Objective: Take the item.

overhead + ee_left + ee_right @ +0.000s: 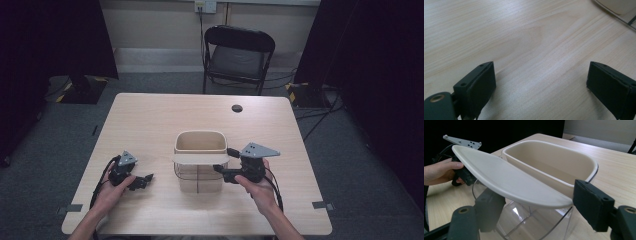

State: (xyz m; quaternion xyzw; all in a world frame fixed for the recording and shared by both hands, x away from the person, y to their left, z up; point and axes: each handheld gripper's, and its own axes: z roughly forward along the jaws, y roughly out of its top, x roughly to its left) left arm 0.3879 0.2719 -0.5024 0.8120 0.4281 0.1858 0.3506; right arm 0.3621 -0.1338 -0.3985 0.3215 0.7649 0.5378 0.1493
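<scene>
**Lid edge between right jaws**

Bin (pixel 200 167) near the table's (pixel 150 120) front edge, middle. Lid (pixel 509 180): light, stiff, slick plastic; best pinched at the thin rim. Right gripper (pixel 536 207) straddling that rim, not yet clamped. Left gripper (pixel 541 85) wide open, empty.

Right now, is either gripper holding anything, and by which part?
No firm hold shows. The right gripper straddles the cream lid at the clear bin's near end, pads not visibly pressing; the left gripper is open.
</scene>
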